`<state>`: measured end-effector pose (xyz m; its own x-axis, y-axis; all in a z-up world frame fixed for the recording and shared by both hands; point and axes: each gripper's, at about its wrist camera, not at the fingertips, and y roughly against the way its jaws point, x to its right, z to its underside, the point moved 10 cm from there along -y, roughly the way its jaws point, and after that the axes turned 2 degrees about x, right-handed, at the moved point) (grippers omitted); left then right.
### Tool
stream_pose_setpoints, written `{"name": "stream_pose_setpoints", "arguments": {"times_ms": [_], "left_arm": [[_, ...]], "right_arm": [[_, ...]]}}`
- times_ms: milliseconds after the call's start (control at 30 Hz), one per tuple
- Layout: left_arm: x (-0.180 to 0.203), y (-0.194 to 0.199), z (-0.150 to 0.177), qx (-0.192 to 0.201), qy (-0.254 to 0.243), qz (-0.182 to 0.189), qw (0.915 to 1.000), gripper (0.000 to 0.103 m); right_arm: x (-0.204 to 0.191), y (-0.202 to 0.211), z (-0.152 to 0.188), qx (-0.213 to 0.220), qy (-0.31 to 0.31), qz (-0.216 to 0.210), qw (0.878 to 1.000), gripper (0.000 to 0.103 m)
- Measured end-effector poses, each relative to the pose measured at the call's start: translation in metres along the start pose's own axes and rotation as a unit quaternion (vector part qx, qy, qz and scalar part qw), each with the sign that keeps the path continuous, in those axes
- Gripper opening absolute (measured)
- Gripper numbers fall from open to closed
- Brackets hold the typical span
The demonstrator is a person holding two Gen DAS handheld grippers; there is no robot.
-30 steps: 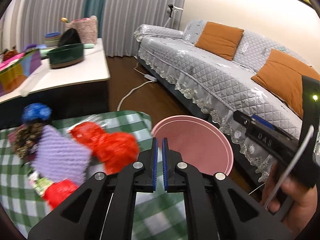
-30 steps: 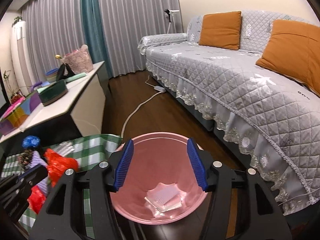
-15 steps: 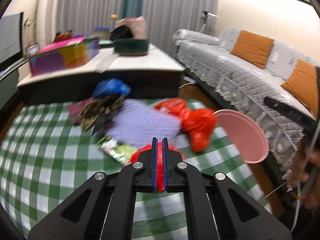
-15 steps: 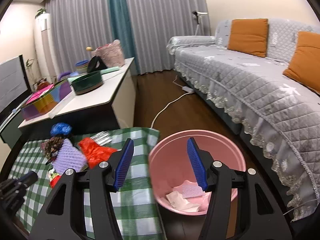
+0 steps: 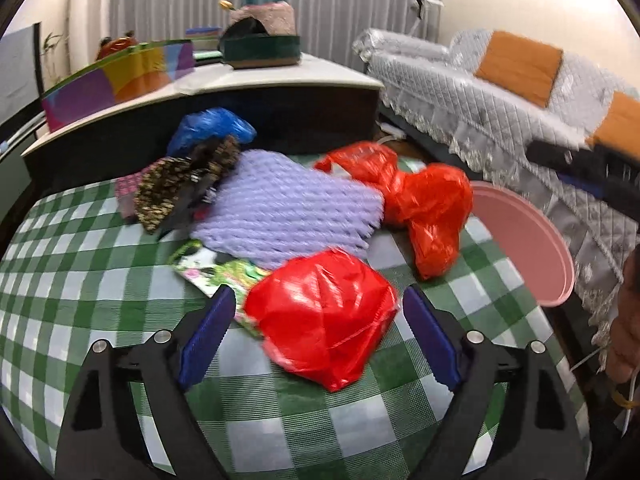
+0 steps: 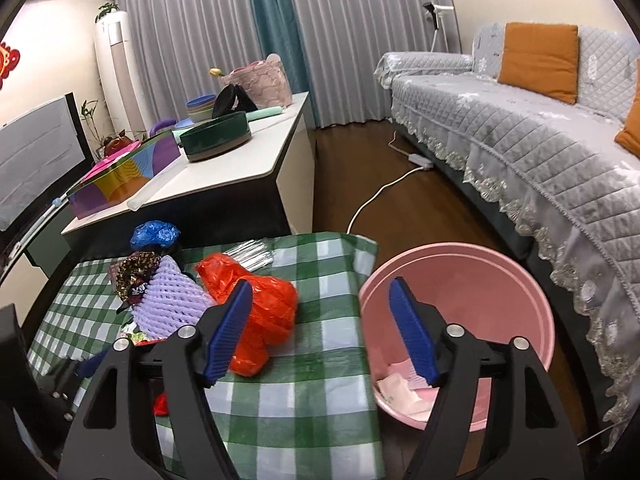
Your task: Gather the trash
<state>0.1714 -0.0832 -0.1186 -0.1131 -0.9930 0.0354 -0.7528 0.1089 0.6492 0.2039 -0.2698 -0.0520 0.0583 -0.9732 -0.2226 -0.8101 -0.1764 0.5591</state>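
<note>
Now the left gripper (image 5: 316,334) has just sprung its jaws wide, bracketing without touching the crumpled red plastic bag (image 5: 320,316) on the green-checked table (image 5: 80,264); the right gripper (image 6: 320,330), empty, has widened too. Round pink plastic bin (image 5: 524,240) waits at two o'clock.

**My table and what's on its cloth**

My low table (image 6: 320,400) wears a green-and-white checked cloth. On it lie a crumpled red bag (image 5: 320,328) nearest me, a second red bag (image 5: 424,204) toward the right edge, and a lilac foam net (image 5: 288,216) between them and farther back. A printed wrapper (image 5: 208,268) pokes out beside the near bag. At the far edge sit a blue bag (image 5: 208,128) and a dark patterned wrapper (image 5: 172,188). A silvery packet (image 6: 250,254) lies near the far corner.
</note>
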Motion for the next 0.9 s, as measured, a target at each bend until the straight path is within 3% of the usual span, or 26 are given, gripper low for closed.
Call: {"name": "stream_pose_setpoints", "arguments": {"times_ms": [67,233,300,367,433,667,733,900], "left_arm": [[0.004,-0.007,0.004,-0.019,-0.018,-0.008,0.9996,0.09],[-0.004,-0.014,0.009,-0.045,-0.007,-0.018,0.9988,0.09],[-0.011,-0.014,0.009,-0.045,0.0,-0.025,0.9987,0.085],[-0.018,-0.013,0.009,-0.042,0.007,-0.027,0.9987,0.069],[-0.028,-0.012,0.008,-0.039,0.023,-0.03,0.9985,0.06],[-0.051,-0.007,0.008,-0.031,0.057,-0.04,0.9971,0.059],[-0.056,-0.005,0.007,-0.027,0.065,-0.042,0.9966,0.058],[-0.057,-0.004,0.004,-0.021,0.068,-0.042,0.9966,0.058]], "right_arm": [[-0.002,-0.007,0.001,-0.008,-0.008,-0.008,1.0,0.075],[-0.015,-0.026,0.007,-0.029,-0.016,-0.025,0.999,0.08],[-0.022,-0.032,0.011,-0.039,-0.011,-0.03,0.999,0.082],[-0.029,-0.04,0.015,-0.051,-0.006,-0.035,0.998,0.083],[-0.034,-0.047,0.022,-0.066,-0.002,-0.038,0.997,0.083],[-0.043,-0.069,0.038,-0.101,-0.005,-0.036,0.994,0.083],[-0.045,-0.072,0.041,-0.103,-0.001,-0.032,0.994,0.078],[-0.052,-0.071,0.043,-0.107,0.017,-0.036,0.993,0.052]]}}
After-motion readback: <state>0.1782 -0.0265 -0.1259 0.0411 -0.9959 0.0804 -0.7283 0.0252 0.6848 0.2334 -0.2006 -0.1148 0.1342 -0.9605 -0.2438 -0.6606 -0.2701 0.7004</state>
